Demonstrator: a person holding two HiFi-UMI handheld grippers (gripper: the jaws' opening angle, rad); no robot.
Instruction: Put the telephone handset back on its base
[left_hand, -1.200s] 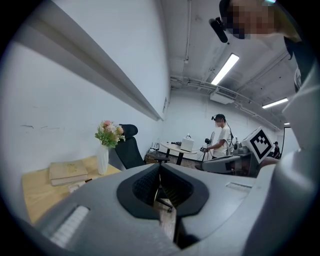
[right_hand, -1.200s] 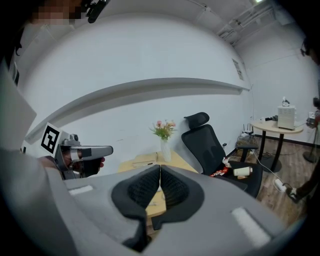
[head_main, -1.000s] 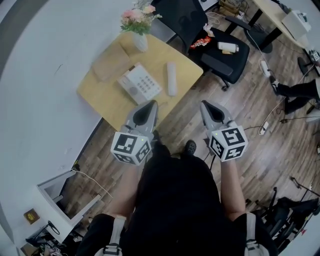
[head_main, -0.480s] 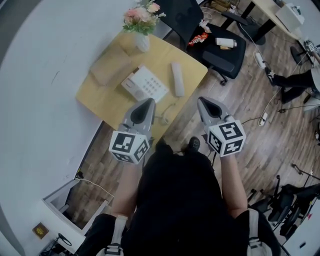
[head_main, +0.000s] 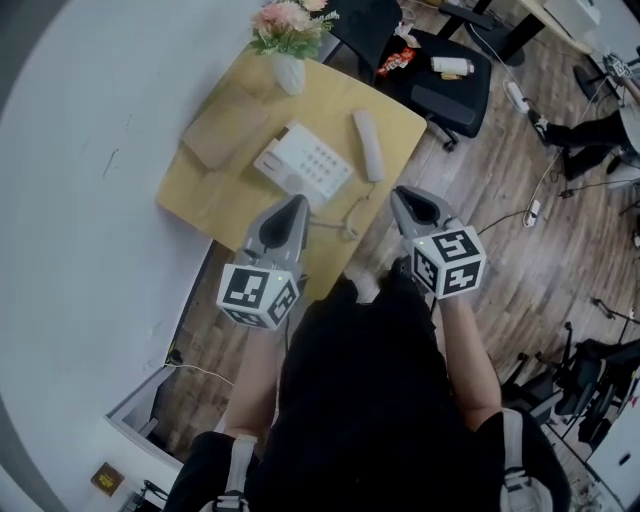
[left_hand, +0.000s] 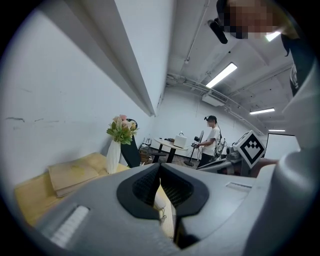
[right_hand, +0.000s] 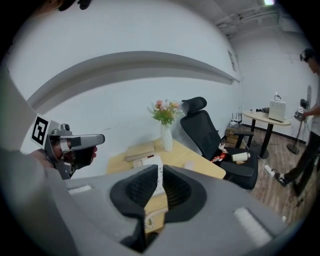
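the handset (head_main: 368, 145) lies flat on the yellow bench (head_main: 205, 195) in the upper middle of the head view, just right of the white base (head_main: 303, 160) and apart from it. both tools hang over the bench's near edge, lower in the frame than the phone. the left gripper (head_main: 297, 204) has its fingers pressed together on nothing. the right gripper (head_main: 400, 194) has just been easing open; its fingers stand a sliver apart, nothing between them. a vase of flowers (head_main: 289, 70) stands at the bench's top corner.
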